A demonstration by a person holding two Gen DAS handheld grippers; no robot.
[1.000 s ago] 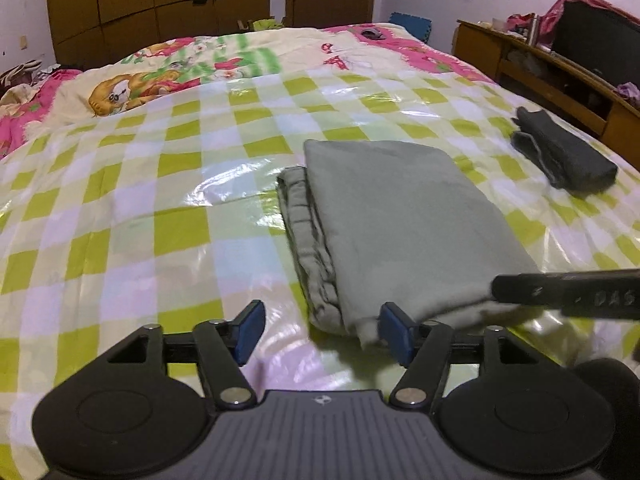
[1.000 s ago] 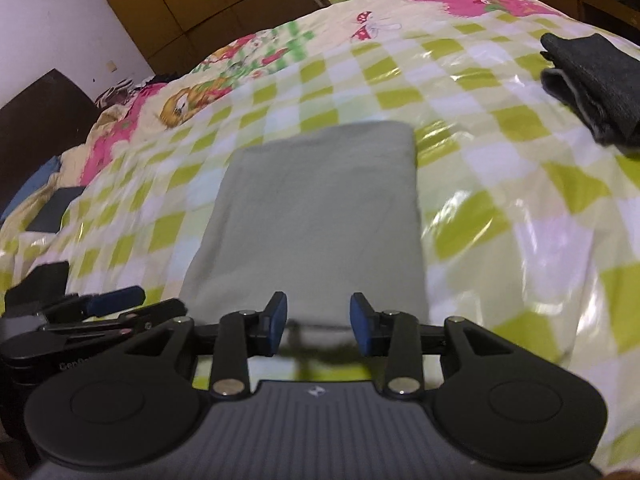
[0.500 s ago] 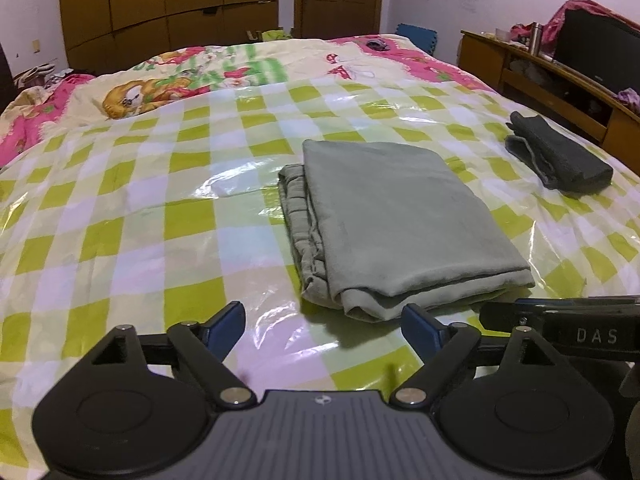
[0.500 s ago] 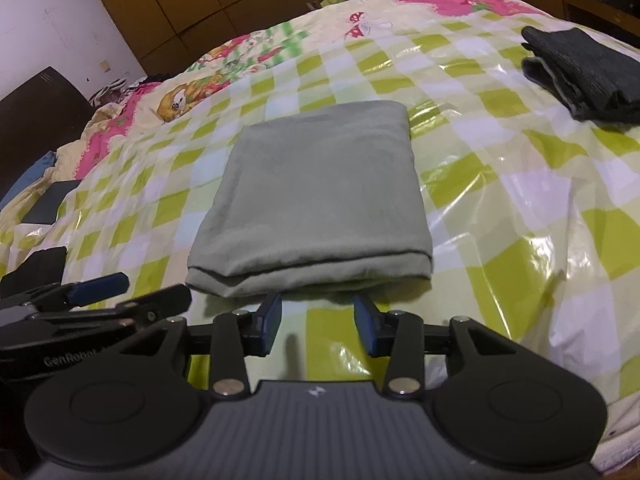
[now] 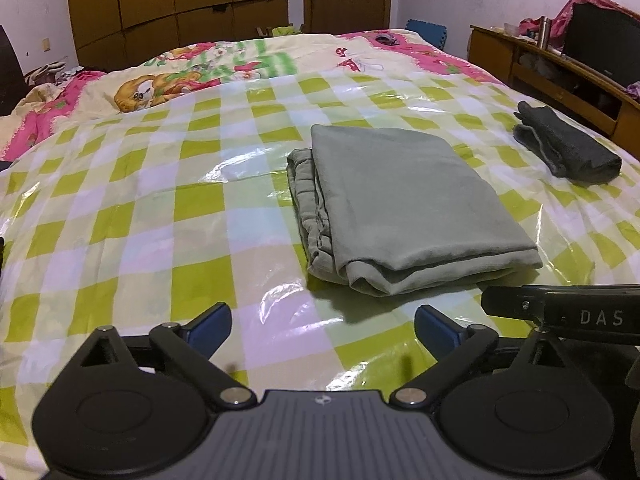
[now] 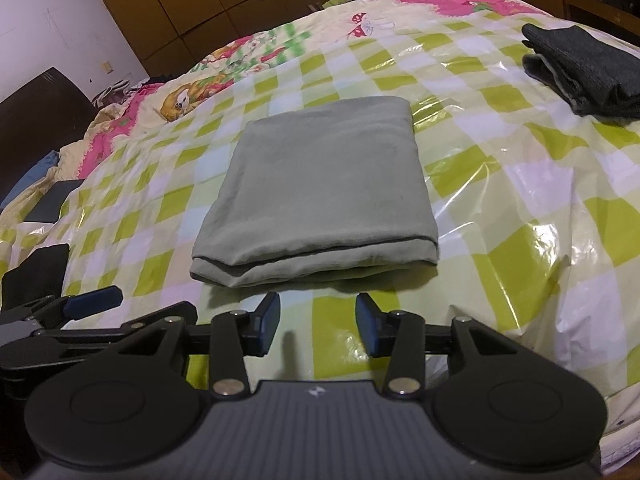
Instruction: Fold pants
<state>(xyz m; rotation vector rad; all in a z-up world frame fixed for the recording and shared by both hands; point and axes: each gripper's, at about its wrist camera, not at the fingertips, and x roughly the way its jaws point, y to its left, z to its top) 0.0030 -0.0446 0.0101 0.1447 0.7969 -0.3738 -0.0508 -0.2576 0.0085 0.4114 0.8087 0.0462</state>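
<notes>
The grey-green pants (image 5: 404, 208) lie folded into a flat rectangle on the green-checked plastic sheet (image 5: 160, 216) over the bed. They also show in the right wrist view (image 6: 320, 196). My left gripper (image 5: 322, 330) is open and empty, just short of the pants' near left corner. My right gripper (image 6: 317, 322) is open and empty, just short of the pants' near folded edge. The right gripper's finger shows in the left wrist view (image 5: 560, 312), and the left gripper's in the right wrist view (image 6: 92, 302).
A folded dark grey garment (image 5: 568, 152) lies on the sheet at the right, also in the right wrist view (image 6: 588, 68). A cartoon quilt (image 5: 240, 68) covers the far bed. A wooden shelf (image 5: 560, 76) stands along the right; wardrobes (image 5: 176, 4) at the back.
Both grippers have let go of the pants' near edge and drawn back from it. The left jaws opened wider. The pants now lie flat, apart from both grippers.
</notes>
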